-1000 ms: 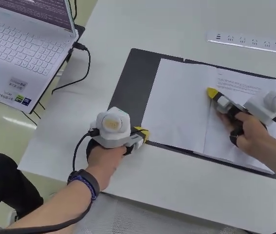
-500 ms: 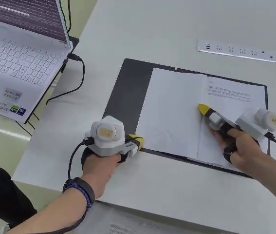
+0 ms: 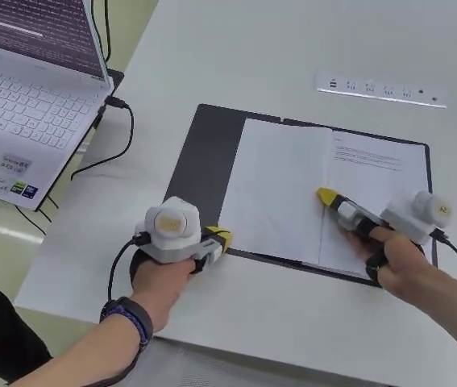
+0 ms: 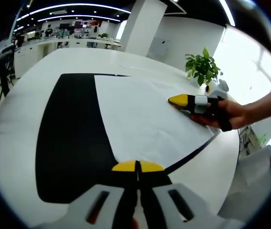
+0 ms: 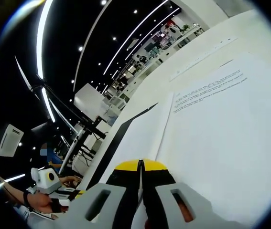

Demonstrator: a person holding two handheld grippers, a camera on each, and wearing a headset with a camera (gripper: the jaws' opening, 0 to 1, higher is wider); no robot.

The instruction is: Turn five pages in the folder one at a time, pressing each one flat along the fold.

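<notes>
A black folder (image 3: pixel 209 157) lies open on the white table, with a blank turned page (image 3: pixel 280 181) on its left side and a printed page (image 3: pixel 377 165) on its right. My right gripper (image 3: pixel 325 196) is shut, its yellow tips resting on the paper at the fold (image 5: pixel 161 131). My left gripper (image 3: pixel 222 236) is shut too, sitting at the folder's near left edge by the corner of the turned page (image 4: pixel 140 124). The right gripper (image 4: pixel 177 100) appears in the left gripper view lying on the page. The left gripper (image 5: pixel 54 188) appears small in the right gripper view.
An open laptop (image 3: pixel 27 89) stands at the table's left edge, its cable (image 3: pixel 115 137) trailing toward the folder. A white power strip (image 3: pixel 381 89) lies beyond the folder. The table's near edge runs just behind my hands.
My right gripper has slid along the fold toward me, down the page. The left gripper stays at the folder's near left edge. The head camera shifted.
</notes>
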